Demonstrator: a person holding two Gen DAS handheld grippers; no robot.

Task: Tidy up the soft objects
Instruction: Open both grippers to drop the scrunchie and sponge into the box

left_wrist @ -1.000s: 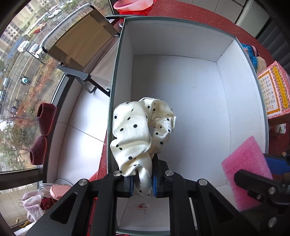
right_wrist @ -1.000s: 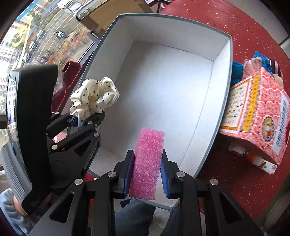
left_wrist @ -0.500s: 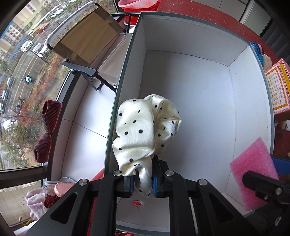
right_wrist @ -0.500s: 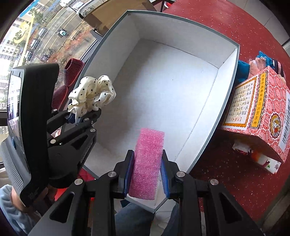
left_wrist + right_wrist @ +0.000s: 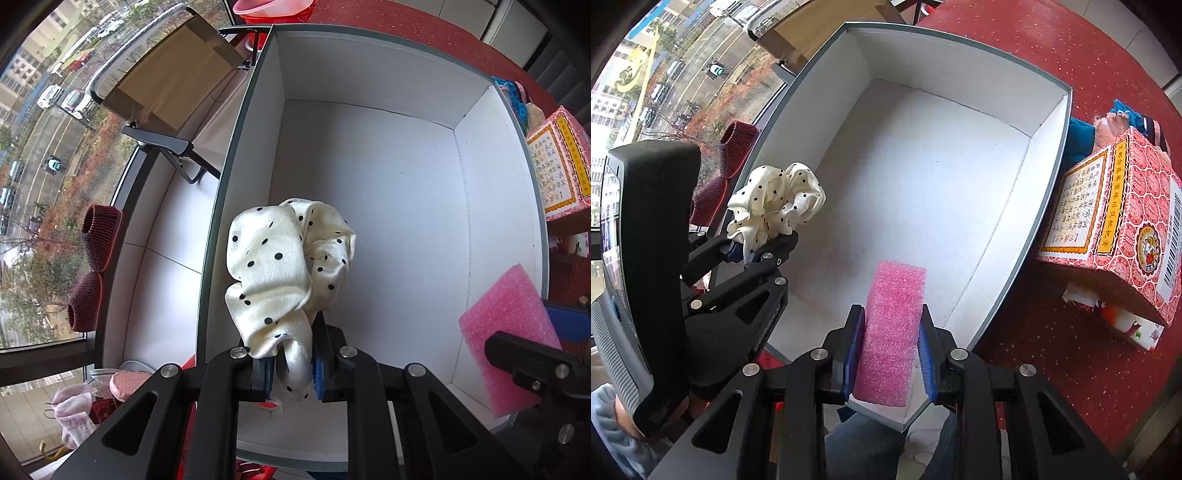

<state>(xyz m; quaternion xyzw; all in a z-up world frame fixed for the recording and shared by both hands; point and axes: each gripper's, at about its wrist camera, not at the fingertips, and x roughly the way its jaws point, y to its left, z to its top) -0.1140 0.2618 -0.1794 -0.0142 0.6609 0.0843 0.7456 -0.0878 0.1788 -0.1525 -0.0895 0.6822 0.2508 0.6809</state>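
1. Cream satin scrunchie with black polka dots [image 5: 288, 266]: clamped at its lower fold between the blue pads of the left gripper [image 5: 293, 373], whose jaws are closed down to the thickness of the fabric. The bunched part stands above the pads, at centre frame in the left wrist view, over the near-left part of the box interior.
2. Pink rectangular foam block [image 5: 892, 332]: gripped on its two long sides by the right gripper [image 5: 889, 354], jaws closed against the foam. It sits at lower centre of the right wrist view, over the near end of the box.
3. Large white cardboard box with grey rim [image 5: 1049, 192]: open-topped, filling the centre of both views; the visible floor is bare white.
4. Red speckled tabletop [image 5: 1052, 369]: carries the box.
5. Red-and-yellow patterned carton [image 5: 1123, 236]: right of frame in the right wrist view, just beside the box's right wall.
6. Dark red knitted slippers [image 5: 92, 266]: left of frame in the left wrist view, outside the box by the window.
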